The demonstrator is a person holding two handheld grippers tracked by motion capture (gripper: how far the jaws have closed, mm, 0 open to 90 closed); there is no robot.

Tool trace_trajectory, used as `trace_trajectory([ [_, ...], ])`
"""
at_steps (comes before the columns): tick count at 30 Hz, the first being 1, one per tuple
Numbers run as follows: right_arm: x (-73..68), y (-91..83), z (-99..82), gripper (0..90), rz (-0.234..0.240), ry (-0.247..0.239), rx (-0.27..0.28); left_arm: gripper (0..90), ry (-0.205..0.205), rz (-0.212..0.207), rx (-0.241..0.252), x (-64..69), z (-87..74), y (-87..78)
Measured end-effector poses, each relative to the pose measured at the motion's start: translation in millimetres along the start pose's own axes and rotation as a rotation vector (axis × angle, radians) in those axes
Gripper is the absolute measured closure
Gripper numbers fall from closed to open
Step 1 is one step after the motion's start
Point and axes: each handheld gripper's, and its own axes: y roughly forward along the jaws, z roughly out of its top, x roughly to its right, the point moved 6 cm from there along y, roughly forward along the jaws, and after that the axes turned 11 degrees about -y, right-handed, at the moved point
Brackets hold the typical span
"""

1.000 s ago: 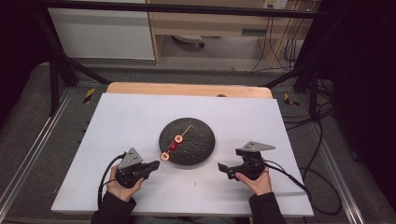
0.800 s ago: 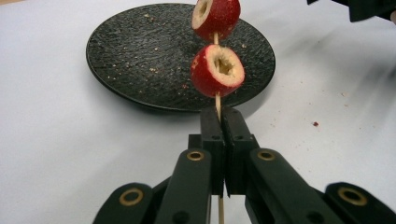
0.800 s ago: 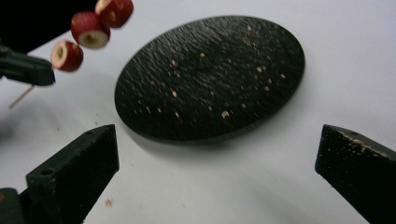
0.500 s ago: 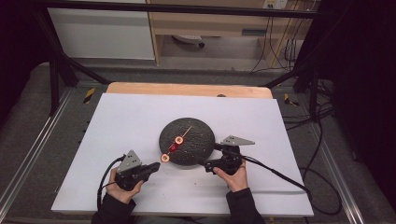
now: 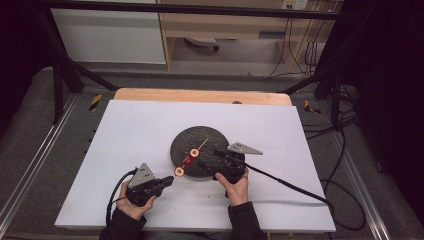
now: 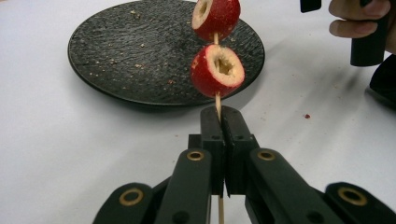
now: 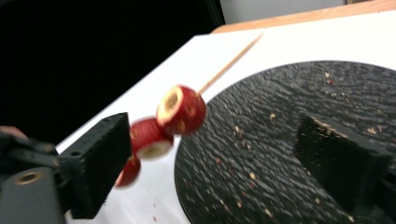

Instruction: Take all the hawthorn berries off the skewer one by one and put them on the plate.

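The high view is evenly lit from above: the white rectangular desk top (image 5: 150, 130) reads bright and flat, while the surroundings fall into deep black at both sides. Shadows there are faint and short. The left gripper view is sharp up close, with soft sheen on the round black textured plate (image 6: 121, 56) and a pale shadow beneath its rim. The right gripper view is smeared by motion blur; its red hollowed fruit pieces on a thin wooden skewer (image 7: 181, 110) look soft-edged against an unlit black background.

Black plate (image 5: 200, 145) on white table (image 5: 125, 135)
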Motion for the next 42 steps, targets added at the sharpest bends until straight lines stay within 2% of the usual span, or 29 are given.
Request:
trace_trajectory([
  [6, -1.2, 6.9, 5.1, 29.7, 0.018, 0.041, 0.025, 88.3, 0.008, -0.006, 0.003, 3.0, -0.1, 0.4],
  [19, -2.8, 10.9, 3.3, 60.6, 0.108, 0.117, 0.001, 88.3, 0.021, -0.013, 0.012, 7.7, -0.3, 2.4],
  [24, -3.0, 10.9, 3.3, 62.6, 0.122, 0.142, -0.01, 88.3, 0.023, -0.012, 0.014, 7.9, -0.8, 2.6],
  [34, 7.1, 3.0, 22.8, 63.0, 0.063, 0.143, 0.031, 88.4, 0.032, -0.013, 0.036, 9.0, 1.5, -2.0],
  [42, 21.6, -4.4, 42.4, 63.1, 0.041, 0.147, 0.041, 88.4, 0.034, -0.011, 0.047, 8.4, 2.7, -4.5],
])
